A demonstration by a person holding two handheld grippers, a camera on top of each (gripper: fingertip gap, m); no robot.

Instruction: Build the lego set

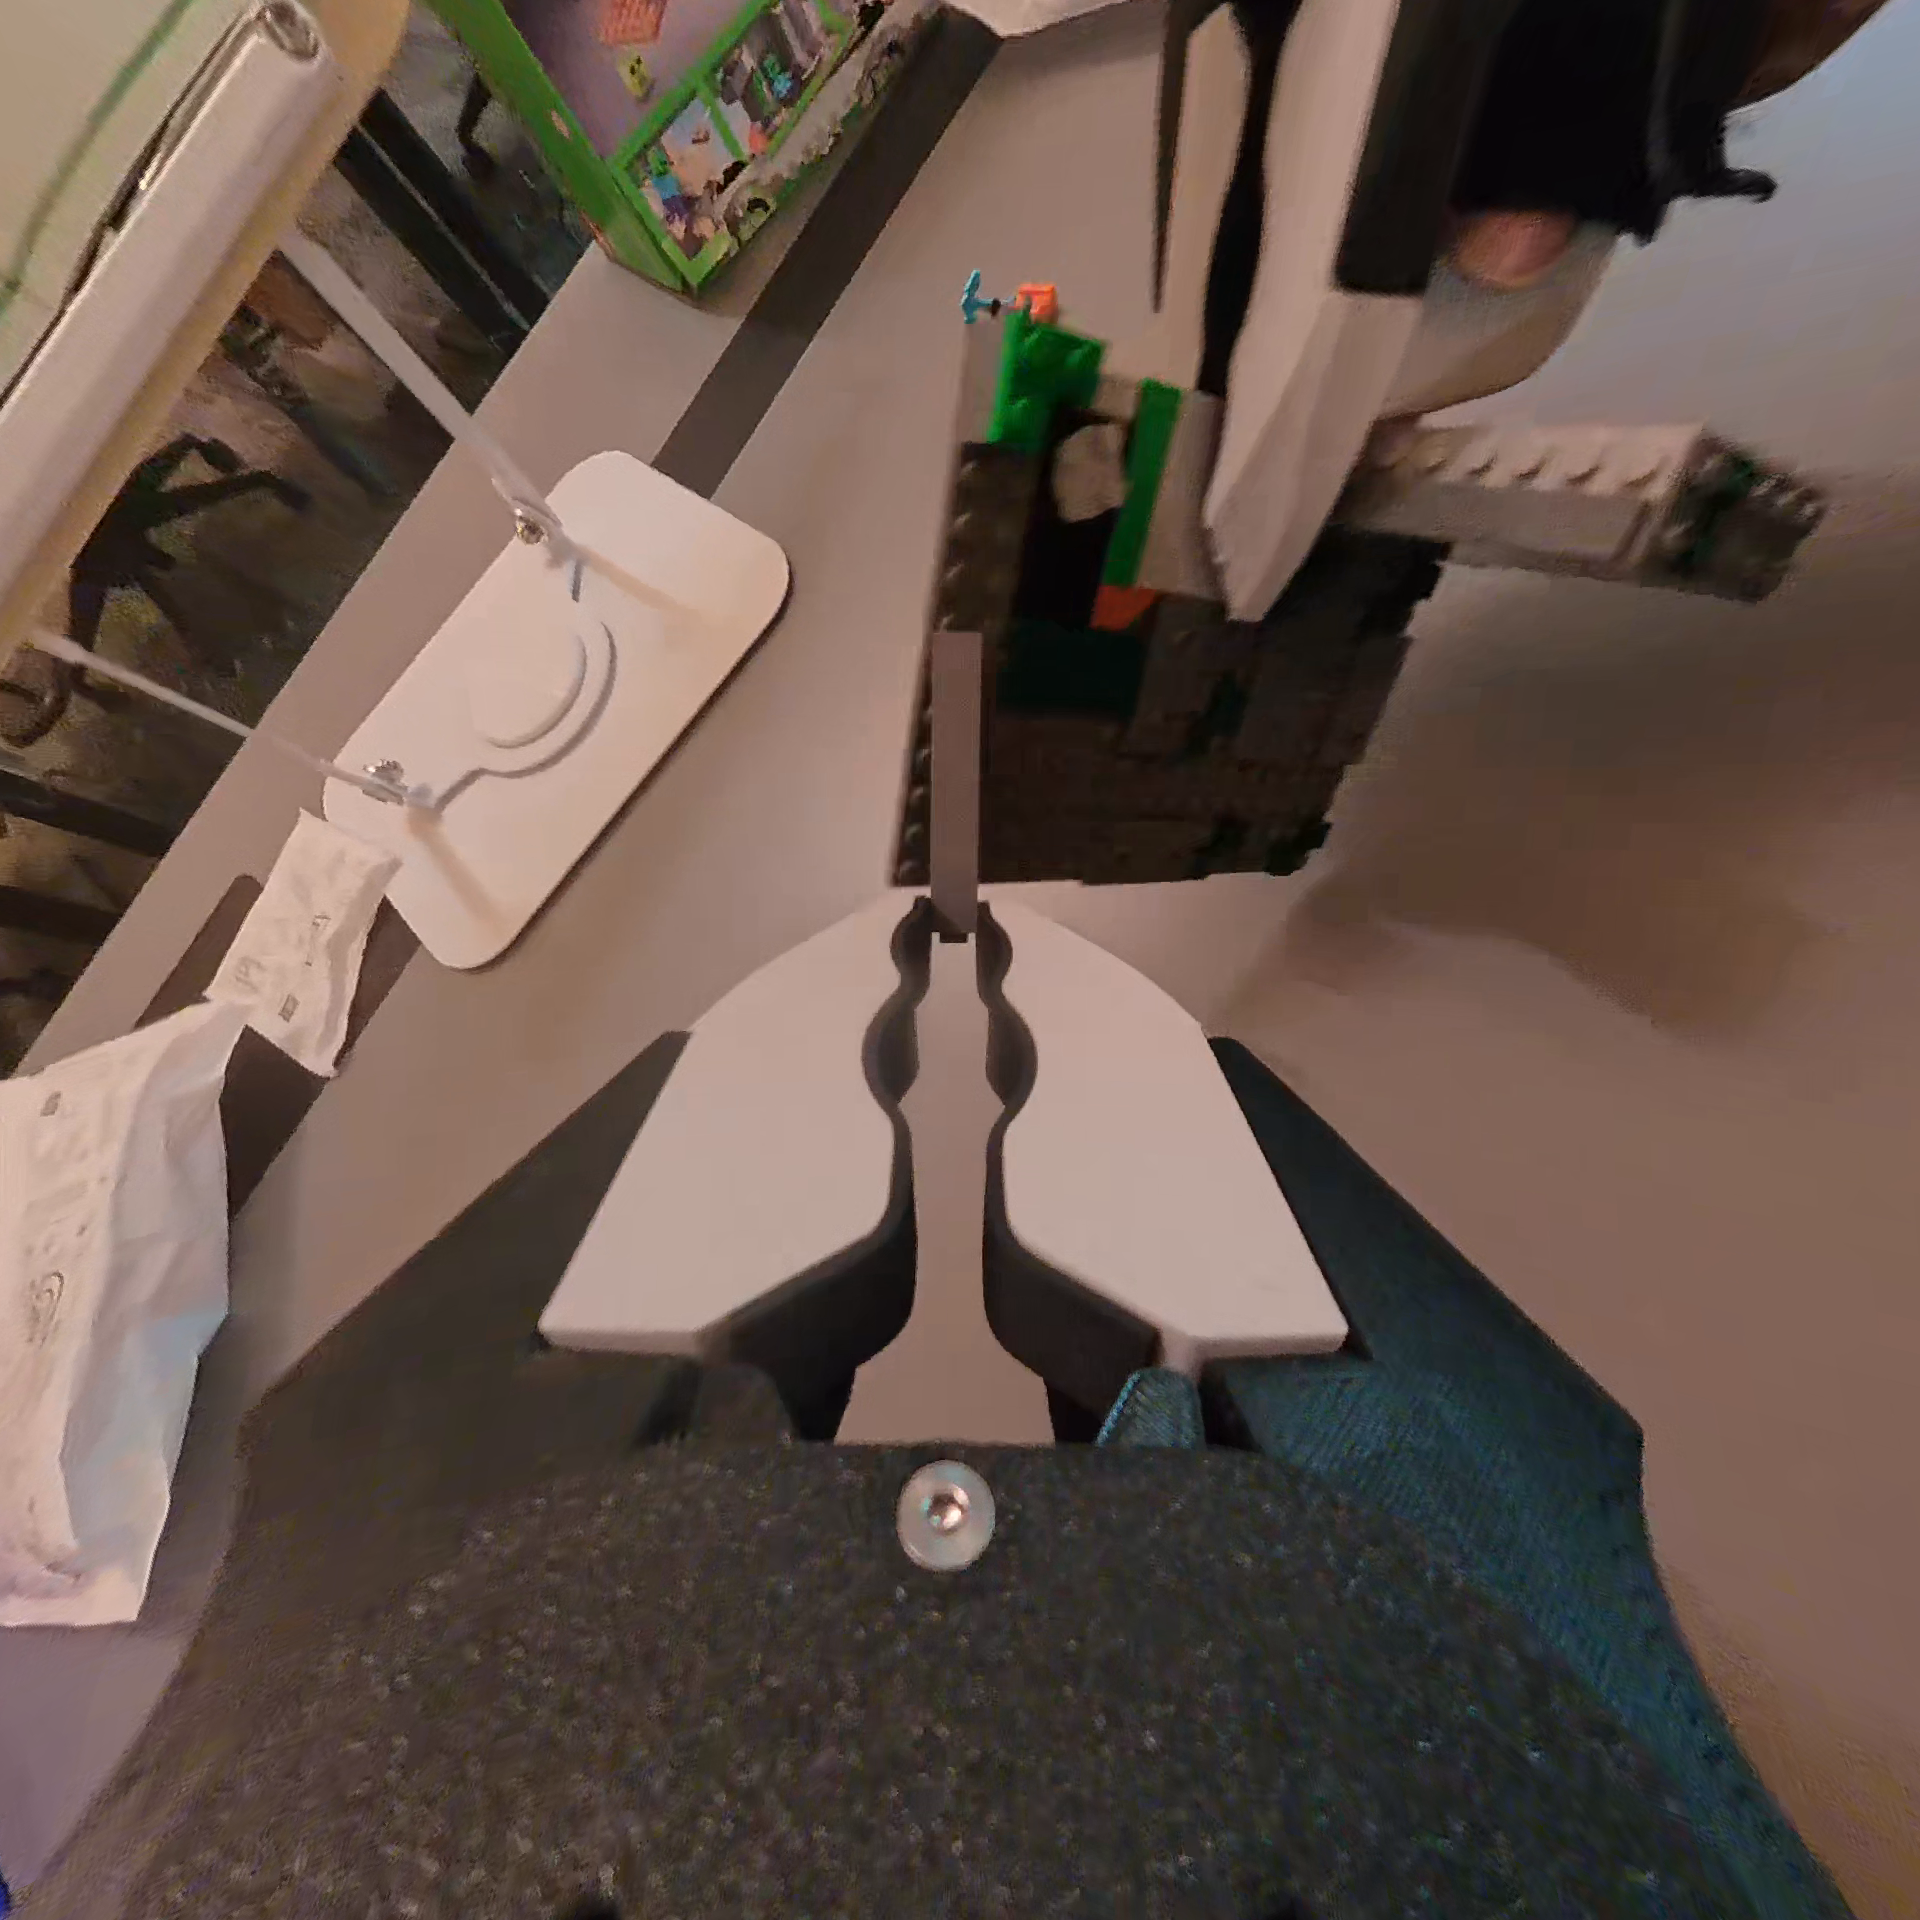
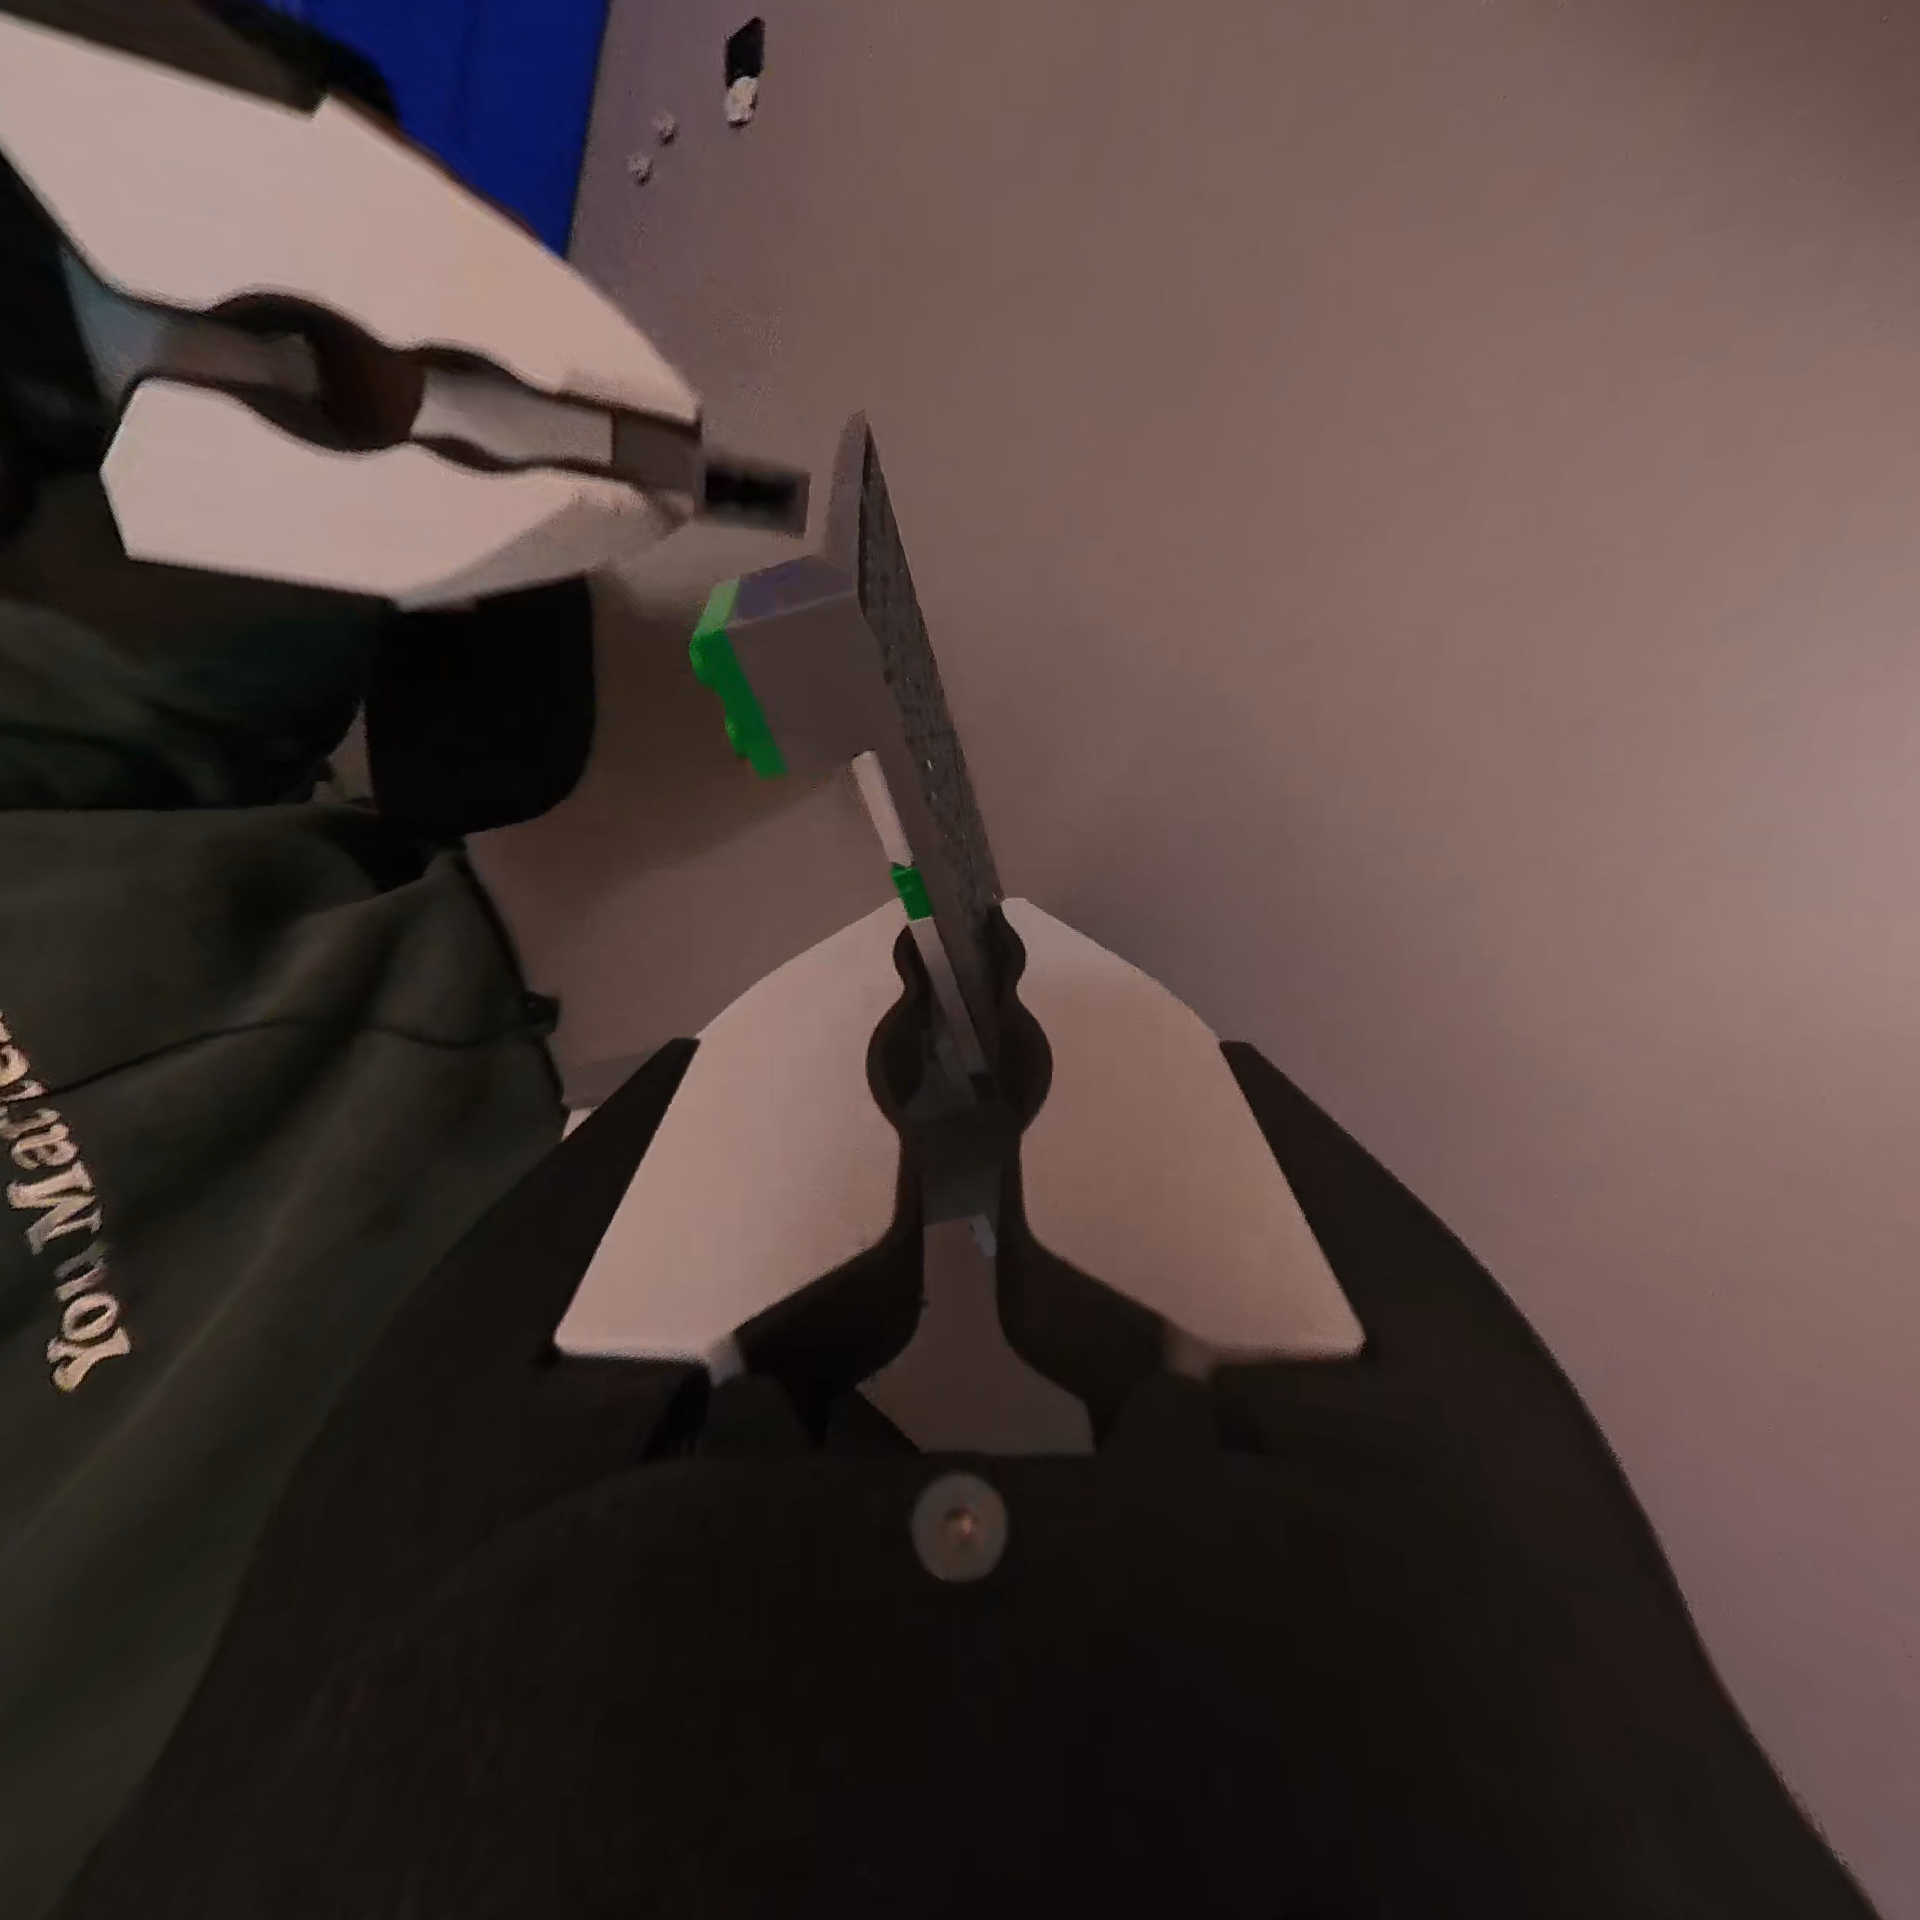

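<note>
My left gripper (image 1: 956, 920) is shut on a thin grey lego plate (image 1: 956, 769) that sticks out past its tips. Just beyond is the lego build (image 1: 1164, 717), dark grey with green pieces (image 1: 1039, 384), tilted on its side. My right gripper (image 1: 1247, 561) comes in from above and holds it. In the right wrist view my right gripper (image 2: 956, 935) is shut on the build's dark baseplate (image 2: 914, 707), seen edge-on, with a grey block topped green (image 2: 800, 665). The left gripper (image 2: 675, 468) brings the grey plate (image 2: 753, 488) close to the baseplate's far end.
A green lego box (image 1: 707, 125) stands at the back of the grey table (image 1: 831, 520). A white stand base (image 1: 561, 707) and white paper bags (image 1: 94, 1299) lie at the left. A small turquoise and orange piece (image 1: 997, 301) sits behind the build. A person's dark sleeve (image 2: 208, 1143) fills the left. Spacing between my two grippers at the tips: around 9 centimetres.
</note>
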